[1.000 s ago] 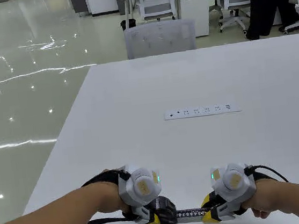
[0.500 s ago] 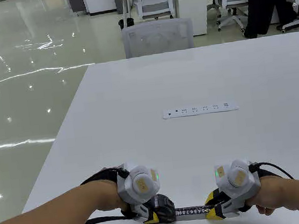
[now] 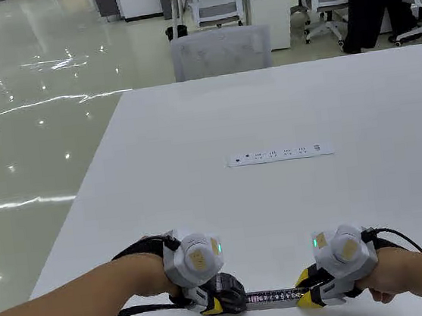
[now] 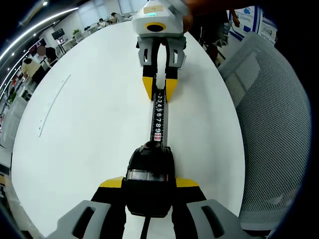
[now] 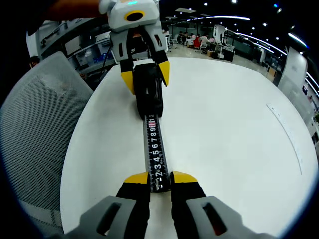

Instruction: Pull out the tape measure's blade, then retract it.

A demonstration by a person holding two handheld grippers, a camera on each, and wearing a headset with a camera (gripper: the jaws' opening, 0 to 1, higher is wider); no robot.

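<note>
Head view, tape measure: the black tape measure case [image 3: 228, 293] sits on the white bench [image 3: 214, 119]. It is on the near side of the power strip [image 3: 279, 154], well apart from it.
Head view, left tongs: the left tongs [image 3: 212, 304] are closed on the case.
Head view, right tongs: the right tongs [image 3: 312, 297] pinch the tip of the blade [image 3: 273, 297], off to the right of the case.
Head view, blade line: a short bit of blade is out. It runs side to side, the same way the power strip lies.
Left gripper view: the case sits snug between these tongs. The blade runs straight ahead to the right tongs, with its first printed numbers showing.
Right gripper view: the yellow tips are shut tight on the blade's end. The case is straight ahead, at the other end of the blade.
Next move, my guess: the pull has only begun. The right tongs should move straight away from the case, along the blade, while the left tongs hold the case firm.
</note>
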